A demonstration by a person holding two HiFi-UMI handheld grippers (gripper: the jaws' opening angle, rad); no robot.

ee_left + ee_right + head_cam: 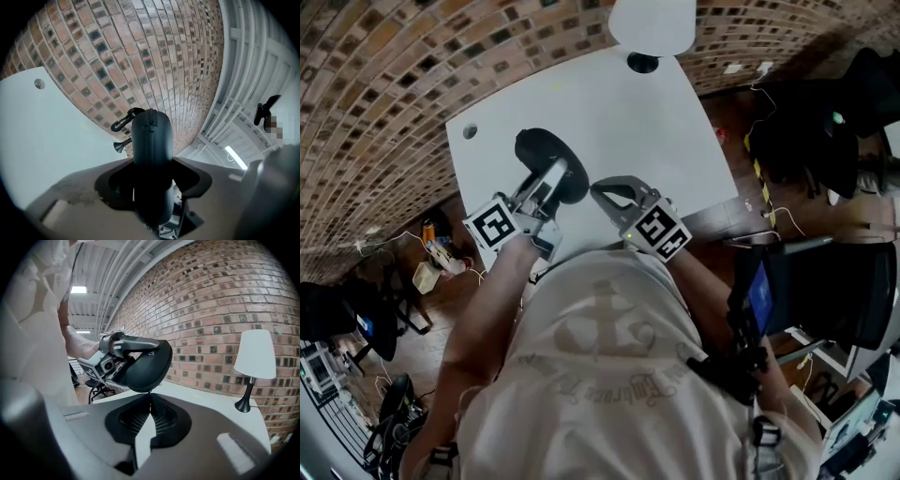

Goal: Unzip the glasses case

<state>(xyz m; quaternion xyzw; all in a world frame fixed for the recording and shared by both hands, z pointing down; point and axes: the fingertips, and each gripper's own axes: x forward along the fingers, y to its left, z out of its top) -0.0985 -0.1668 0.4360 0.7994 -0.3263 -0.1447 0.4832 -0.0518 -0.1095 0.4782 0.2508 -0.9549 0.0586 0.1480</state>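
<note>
Glasses case, pinched in left gripper jaws, above white table beside brick wall; right gripper jaws closed.

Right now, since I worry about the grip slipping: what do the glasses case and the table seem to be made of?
Glasses case: seemingly a semi-rigid moulded shell, black and matte, with a zip seam along its edge; whether fabric or leatherette is unclear. Table: smooth, even white top, likely laminate or painted board.

Shirt: pale, short-sleeved, faded anchor print above curved lettering. Left gripper and right gripper: grey, with black square markers on white behind the fingers.
</note>
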